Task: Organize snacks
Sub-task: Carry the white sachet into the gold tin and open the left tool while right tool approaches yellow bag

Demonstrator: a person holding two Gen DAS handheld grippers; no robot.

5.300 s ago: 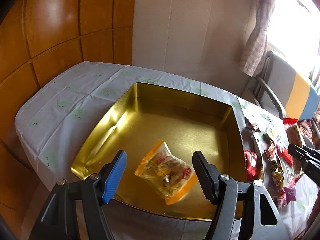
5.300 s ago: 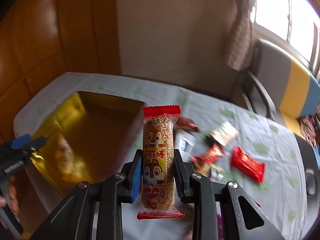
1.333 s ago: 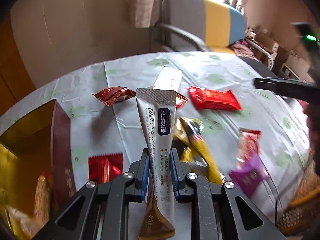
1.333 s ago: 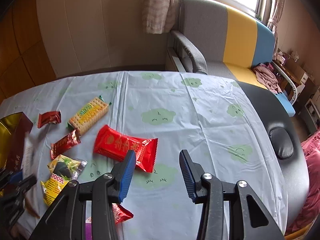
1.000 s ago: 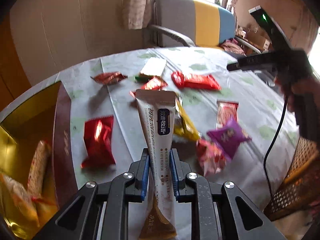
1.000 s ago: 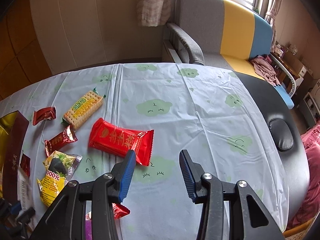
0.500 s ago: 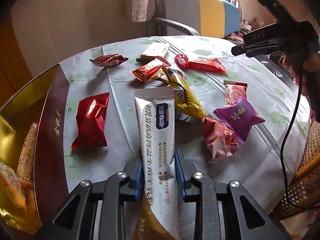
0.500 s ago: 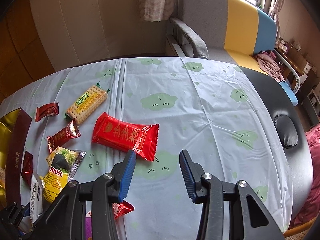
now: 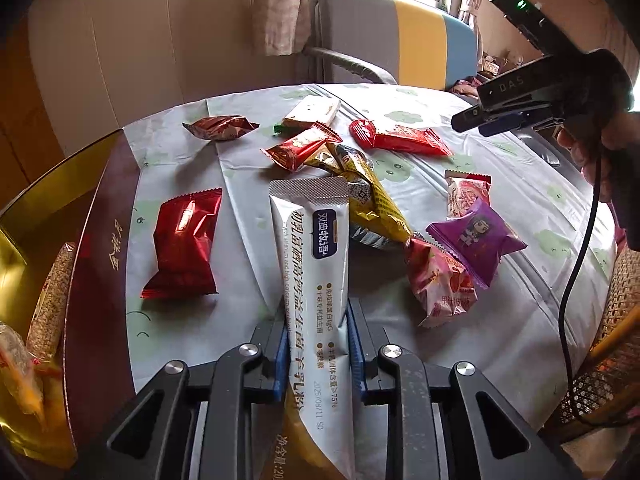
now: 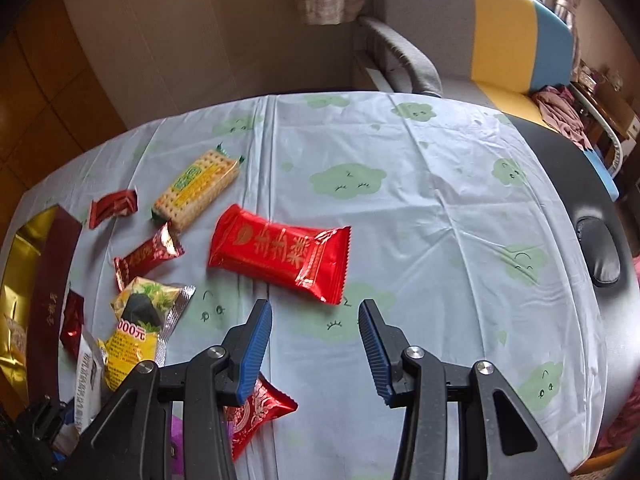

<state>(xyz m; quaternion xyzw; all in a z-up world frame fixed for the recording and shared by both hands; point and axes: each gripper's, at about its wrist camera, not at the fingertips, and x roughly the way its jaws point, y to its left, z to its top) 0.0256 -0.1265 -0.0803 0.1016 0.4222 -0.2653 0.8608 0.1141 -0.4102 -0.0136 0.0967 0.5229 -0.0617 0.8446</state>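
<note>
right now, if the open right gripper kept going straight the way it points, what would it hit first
Most likely the long glossy red snack packet, which lies flat just ahead of the open right gripper. Its right end sits in line with the gap; depth is unclear, so it might touch the cloud-print tablecloth first.

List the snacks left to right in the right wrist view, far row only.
Small red wrapper → cracker pack → big red packet.
</note>
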